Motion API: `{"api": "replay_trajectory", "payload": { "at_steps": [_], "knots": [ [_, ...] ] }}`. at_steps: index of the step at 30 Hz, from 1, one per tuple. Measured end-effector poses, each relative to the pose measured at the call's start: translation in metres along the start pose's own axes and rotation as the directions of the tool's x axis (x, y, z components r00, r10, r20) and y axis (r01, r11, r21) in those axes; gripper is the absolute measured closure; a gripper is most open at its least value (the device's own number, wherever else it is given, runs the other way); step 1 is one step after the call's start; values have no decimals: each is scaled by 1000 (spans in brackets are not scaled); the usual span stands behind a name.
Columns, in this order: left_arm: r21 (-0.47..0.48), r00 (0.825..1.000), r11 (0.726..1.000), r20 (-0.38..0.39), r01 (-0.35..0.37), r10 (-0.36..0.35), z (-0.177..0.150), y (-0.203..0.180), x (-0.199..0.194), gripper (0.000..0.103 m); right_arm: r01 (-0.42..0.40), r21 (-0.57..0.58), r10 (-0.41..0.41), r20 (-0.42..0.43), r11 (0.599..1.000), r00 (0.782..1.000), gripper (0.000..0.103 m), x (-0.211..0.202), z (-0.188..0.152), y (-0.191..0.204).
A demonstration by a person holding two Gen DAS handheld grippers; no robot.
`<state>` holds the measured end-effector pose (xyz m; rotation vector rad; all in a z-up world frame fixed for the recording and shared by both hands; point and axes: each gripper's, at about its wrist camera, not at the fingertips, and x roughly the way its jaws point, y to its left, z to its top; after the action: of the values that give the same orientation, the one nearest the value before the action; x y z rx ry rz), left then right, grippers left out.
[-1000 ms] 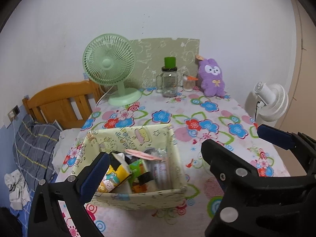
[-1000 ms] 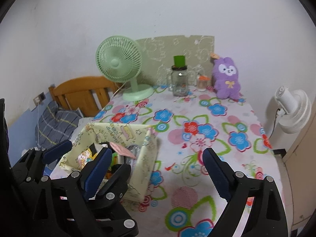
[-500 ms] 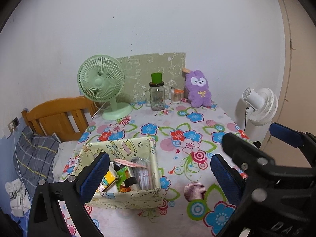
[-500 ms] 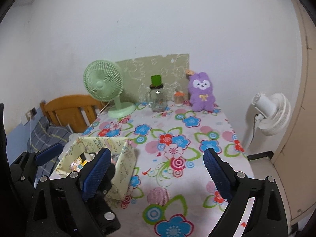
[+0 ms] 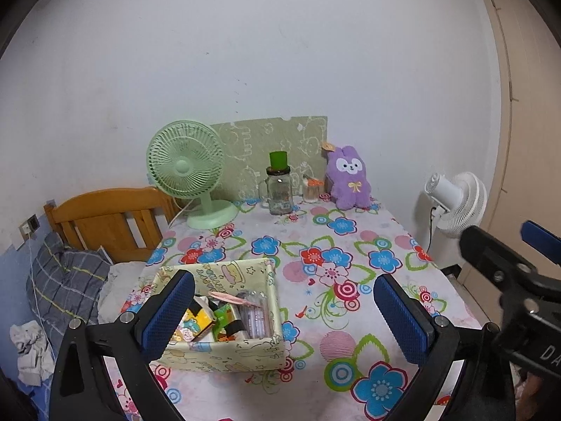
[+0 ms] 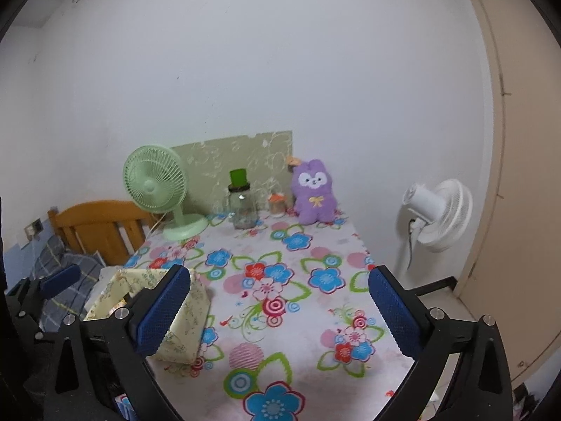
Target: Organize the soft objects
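The table (image 5: 350,333), under a cloth printed with blue, red and pink flowers, fills the lower centre of both views and runs back to the white wall. Left of it, at mid-left of the left wrist view, stands a wooden headboard (image 5: 105,221) with a grey checked pillow (image 5: 66,280) below it. A white standing fan (image 6: 438,217) occupies the right side of the frame, beside the table's far right corner. On the table's far left sits a green desk fan (image 5: 186,168), with a pale green patterned board (image 5: 280,144) leaning on the wall behind the row of objects. Near the lower left of the left wrist view is a yellow-green fabric box (image 5: 224,351), open-topped and holding packets and small bottles. The purple plush rabbit (image 5: 349,179), the soft object, sits upright at the far edge of the table, upper right of centre, against the wall and well apart from the box. Left of it stand a small orange-lidded jar (image 5: 312,189) and a glass mug-jar with a green cap (image 5: 278,189). My left gripper (image 5: 284,315) has its blue pads spread wide and holds nothing, hovering above the box. My right gripper (image 6: 277,312) is likewise spread wide and empty, over the near table.
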<state>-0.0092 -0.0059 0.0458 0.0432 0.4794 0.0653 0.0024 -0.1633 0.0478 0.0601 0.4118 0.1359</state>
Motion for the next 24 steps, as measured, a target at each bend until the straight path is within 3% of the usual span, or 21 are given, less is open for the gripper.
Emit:
{"api": "replay_trajectory", "payload": {
  "at_steps": [24],
  "knots": [
    [-59,999,998,33,-17,19,-1,14,-15,0,14,20,-14,28,1000,1000,0,-16,-3,-1]
  ]
}}
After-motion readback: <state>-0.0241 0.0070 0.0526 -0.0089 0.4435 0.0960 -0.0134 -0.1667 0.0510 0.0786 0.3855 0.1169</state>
